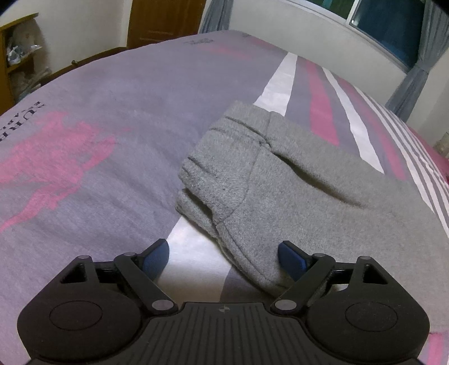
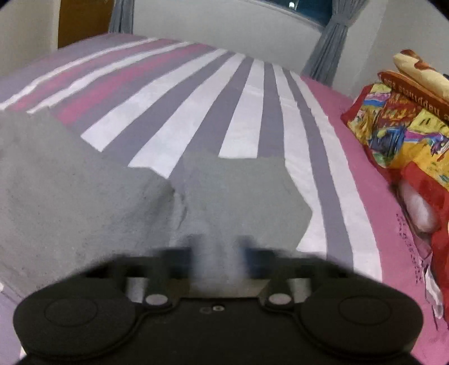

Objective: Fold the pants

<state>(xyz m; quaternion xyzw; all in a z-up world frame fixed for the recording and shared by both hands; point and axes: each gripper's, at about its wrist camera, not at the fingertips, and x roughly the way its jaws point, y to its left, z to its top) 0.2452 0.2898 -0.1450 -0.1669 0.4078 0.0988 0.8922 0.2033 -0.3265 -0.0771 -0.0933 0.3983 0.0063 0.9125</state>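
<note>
Grey sweatpants [image 1: 280, 182] lie folded lengthwise on the striped bed cover [image 1: 98, 112], with the elastic waistband toward the left. My left gripper [image 1: 224, 259] is open at the near corner of the waistband. Its right blue pad [image 1: 291, 261] rests against the fabric, while its left pad [image 1: 157, 258] stands over a white stripe. The right wrist view is blurred. In it, the pants [image 2: 84, 196] spread to the left, and a leg end [image 2: 238, 191] rises in front of my right gripper [image 2: 223, 252], which is shut on that grey fabric.
Colourful pillows [image 2: 398, 126] are piled at the bed's right edge on a pink sheet [image 2: 364, 168]. Behind the bed stand a white wall, a window with grey curtains [image 1: 415, 75], a wooden door [image 1: 165, 19] and a shelf [image 1: 19, 56].
</note>
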